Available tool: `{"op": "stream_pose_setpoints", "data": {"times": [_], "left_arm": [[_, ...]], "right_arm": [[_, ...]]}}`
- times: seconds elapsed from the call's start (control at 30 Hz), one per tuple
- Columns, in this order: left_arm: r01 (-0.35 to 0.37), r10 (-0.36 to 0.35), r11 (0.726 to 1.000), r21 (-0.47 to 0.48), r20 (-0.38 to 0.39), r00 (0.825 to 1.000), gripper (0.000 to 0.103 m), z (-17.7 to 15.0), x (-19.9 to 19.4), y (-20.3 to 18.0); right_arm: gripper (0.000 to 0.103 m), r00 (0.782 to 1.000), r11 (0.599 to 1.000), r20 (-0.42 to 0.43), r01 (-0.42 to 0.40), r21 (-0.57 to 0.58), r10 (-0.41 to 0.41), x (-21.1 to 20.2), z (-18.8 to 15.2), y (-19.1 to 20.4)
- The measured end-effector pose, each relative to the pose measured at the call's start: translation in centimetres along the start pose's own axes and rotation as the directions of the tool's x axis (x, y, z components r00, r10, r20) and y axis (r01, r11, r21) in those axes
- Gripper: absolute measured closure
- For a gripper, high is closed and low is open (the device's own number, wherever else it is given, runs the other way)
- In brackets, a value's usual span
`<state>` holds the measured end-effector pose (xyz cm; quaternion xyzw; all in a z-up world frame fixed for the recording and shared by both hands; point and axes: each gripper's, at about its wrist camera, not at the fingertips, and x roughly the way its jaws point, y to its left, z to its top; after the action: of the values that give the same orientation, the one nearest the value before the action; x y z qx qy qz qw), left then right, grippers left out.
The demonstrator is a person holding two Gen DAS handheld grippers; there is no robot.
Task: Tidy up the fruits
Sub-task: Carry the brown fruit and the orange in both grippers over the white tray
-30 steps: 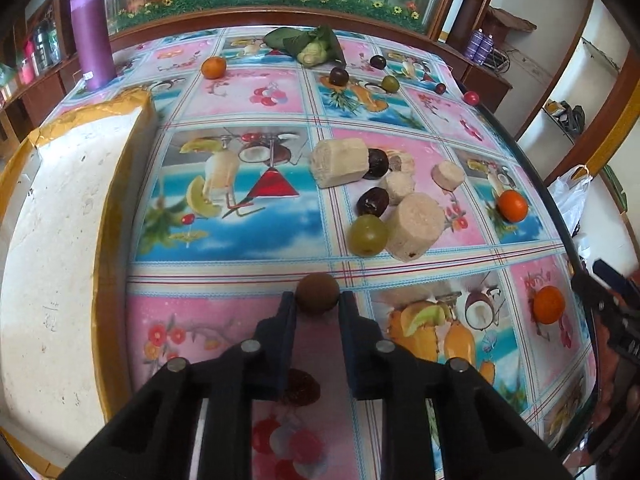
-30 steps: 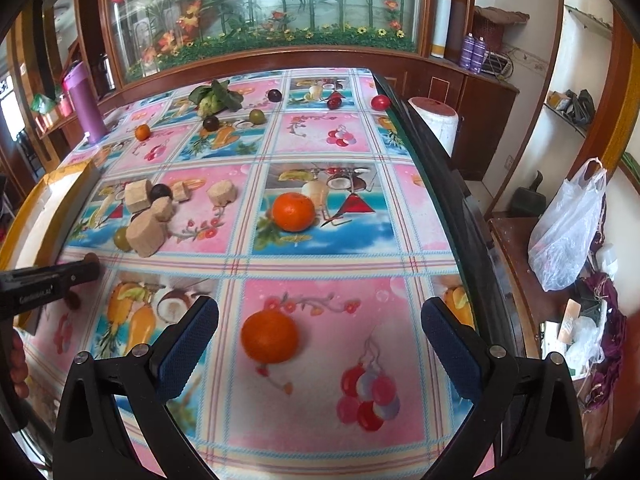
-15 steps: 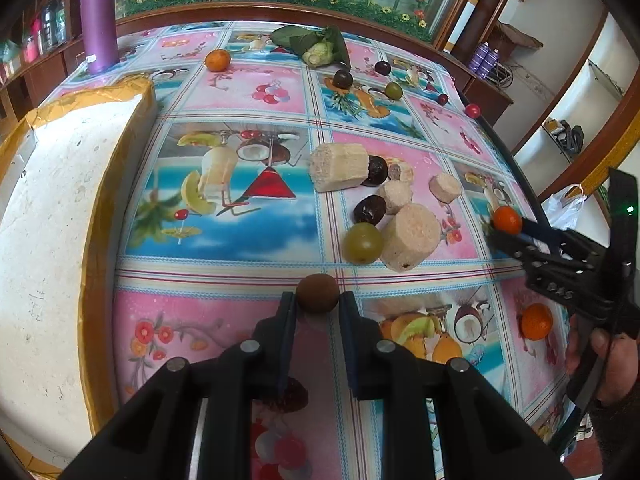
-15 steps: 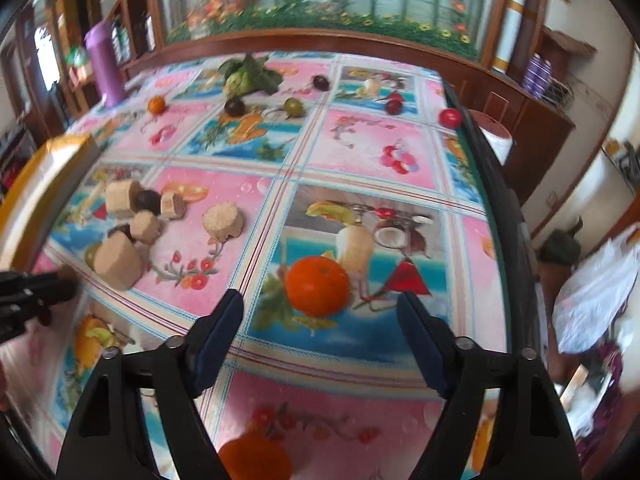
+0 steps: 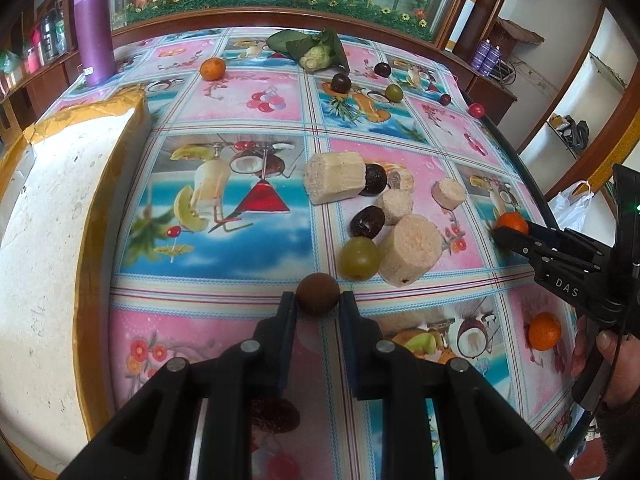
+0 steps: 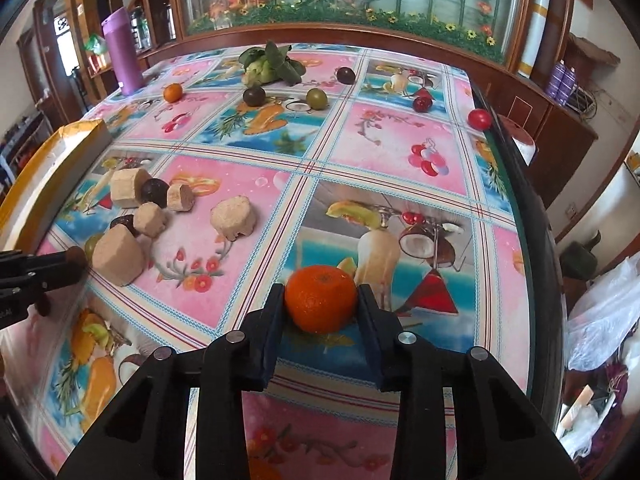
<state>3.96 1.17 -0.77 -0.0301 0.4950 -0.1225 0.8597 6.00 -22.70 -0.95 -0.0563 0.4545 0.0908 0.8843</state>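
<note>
The bench (image 6: 392,148) fills both views under its fruit-print cloth. In the right wrist view, low centre, my right tongs (image 6: 321,300) are closing on the orange (image 6: 320,298), which sits on the cloth squarely between the tips, both pads at its sides. In the left wrist view, low centre, my left tongs (image 5: 318,300) pinch the small brown fruit (image 5: 318,293) at their very tips. Just above it lies a green grape (image 5: 359,258) beside a pale cut chunk (image 5: 412,249).
</note>
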Motion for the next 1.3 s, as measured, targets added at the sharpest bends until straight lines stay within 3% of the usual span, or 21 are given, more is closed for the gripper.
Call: {"op": "stream_pose_setpoints", "data": {"times": [0.23, 0.47, 0.8, 0.97, 1.3], "left_arm": [[-0.024, 0.023, 0.998, 0.06, 0.022, 0.999, 0.078, 0.8, 0.7, -0.7], [0.014, -0.015, 0.999, 0.029, 0.018, 1.0, 0.078, 0.6, 0.3, 0.2], [0.075, -0.078, 0.996, 0.042, 0.072, 0.994, 0.078, -1.4, -3.7, 0.1], [0.102, -0.104, 0.995, 0.023, 0.098, 0.99, 0.078, -2.0, -5.5, 1.4], [0.042, -0.028, 0.995, -0.086, 0.159, 0.987, 0.078, -3.1, -8.4, 7.6]], "right_arm": [[0.068, 1.0, 1.0, -0.008, 0.021, 0.001, -0.021, 0.1, 0.2, 0.3], [0.068, 1.0, 0.999, -0.001, 0.019, 0.028, -0.019, -0.7, 0.0, 0.3], [0.069, 0.999, 0.998, 0.039, -0.01, 0.065, 0.008, -4.4, -1.3, 1.8], [0.069, 0.999, 0.999, 0.049, -0.013, 0.031, 0.012, -5.7, -2.2, 4.6], [0.069, 0.987, 0.984, 0.051, -0.146, -0.099, 0.151, -5.7, 0.5, 13.6]]}}
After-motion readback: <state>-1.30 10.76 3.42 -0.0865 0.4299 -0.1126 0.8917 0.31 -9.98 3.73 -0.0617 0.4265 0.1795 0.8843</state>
